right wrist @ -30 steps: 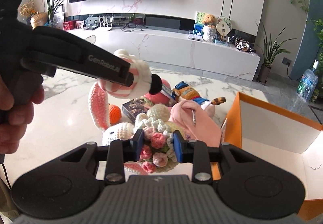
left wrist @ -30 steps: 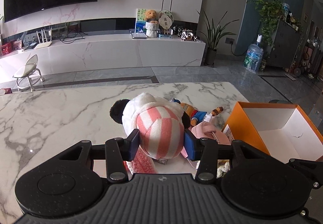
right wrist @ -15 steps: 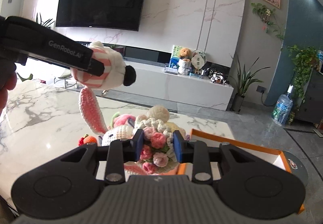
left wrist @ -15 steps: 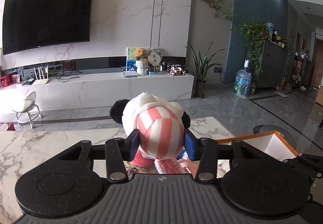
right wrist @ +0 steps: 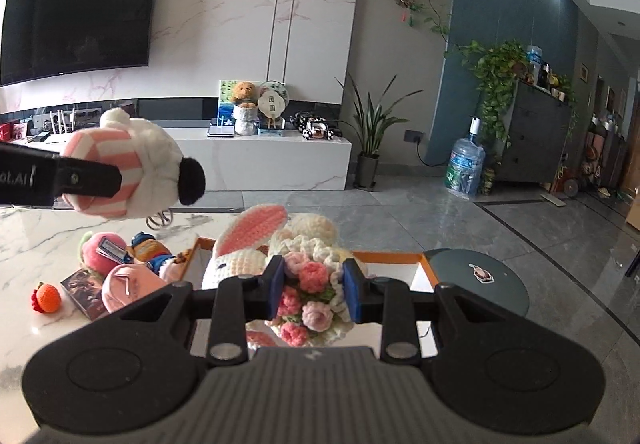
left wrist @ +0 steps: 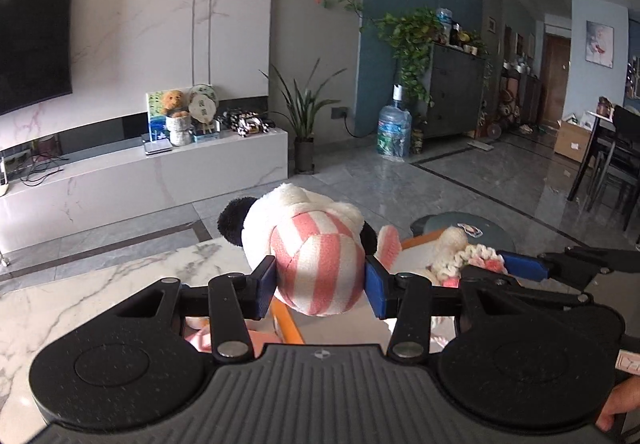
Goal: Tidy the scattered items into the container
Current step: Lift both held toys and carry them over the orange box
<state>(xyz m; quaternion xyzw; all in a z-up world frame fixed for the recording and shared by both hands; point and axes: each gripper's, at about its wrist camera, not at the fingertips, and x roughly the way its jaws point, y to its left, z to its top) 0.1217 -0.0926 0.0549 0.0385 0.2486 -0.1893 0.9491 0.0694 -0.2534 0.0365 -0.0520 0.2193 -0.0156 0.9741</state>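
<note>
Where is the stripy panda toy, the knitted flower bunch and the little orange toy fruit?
Stripy panda toy (left wrist: 320,276), left wrist view, on its pink-and-white striped part.
Knitted flower bunch (right wrist: 314,280), right wrist view, on a pink flower between the pads.
Orange toy fruit (right wrist: 49,297), right wrist view, on its orange body.

Marble table (right wrist: 24,240) — toys, orange box (right wrist: 396,256)

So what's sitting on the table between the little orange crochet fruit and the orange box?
In the right wrist view, a dark printed box, a pink plush and an orange-and-blue doll lie between the crochet fruit and the orange box.
</note>
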